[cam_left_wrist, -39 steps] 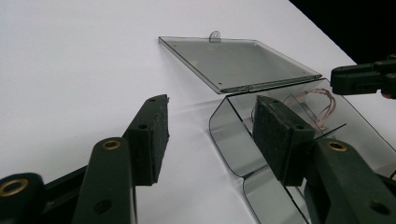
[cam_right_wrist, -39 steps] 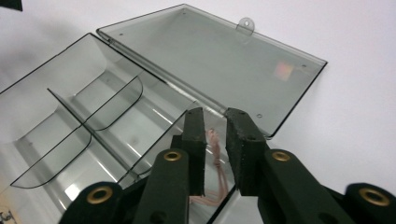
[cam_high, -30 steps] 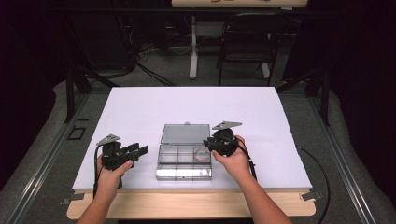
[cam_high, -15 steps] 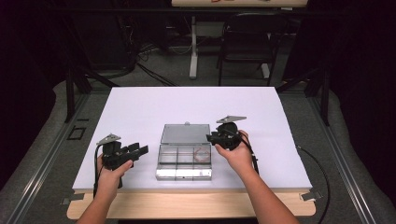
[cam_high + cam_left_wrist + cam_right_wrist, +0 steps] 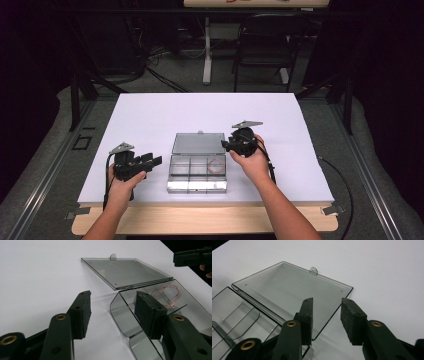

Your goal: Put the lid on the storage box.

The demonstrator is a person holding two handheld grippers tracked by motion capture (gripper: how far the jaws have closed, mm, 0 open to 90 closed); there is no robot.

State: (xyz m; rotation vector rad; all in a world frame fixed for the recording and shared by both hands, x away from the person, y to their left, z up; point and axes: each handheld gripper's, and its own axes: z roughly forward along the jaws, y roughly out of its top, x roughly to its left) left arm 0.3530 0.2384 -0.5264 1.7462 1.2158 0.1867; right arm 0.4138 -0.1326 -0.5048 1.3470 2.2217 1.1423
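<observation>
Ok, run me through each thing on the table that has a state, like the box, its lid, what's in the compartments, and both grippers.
Clear plastic box: open, resting on the white table.
Lid: swung fully back, lying flat on the table behind the box.
Pink loop: lying loose in the right-hand compartment.
Left gripper: jaws open, empty, beside the box.
Right gripper: jaws have just been opening, empty, over the lid's edge.

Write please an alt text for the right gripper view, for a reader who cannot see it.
The right gripper has open jaws, nothing between them, over the corner of a clear plastic box's lid, which lies flat and open on the white table. The box's empty compartments show at left.
</observation>
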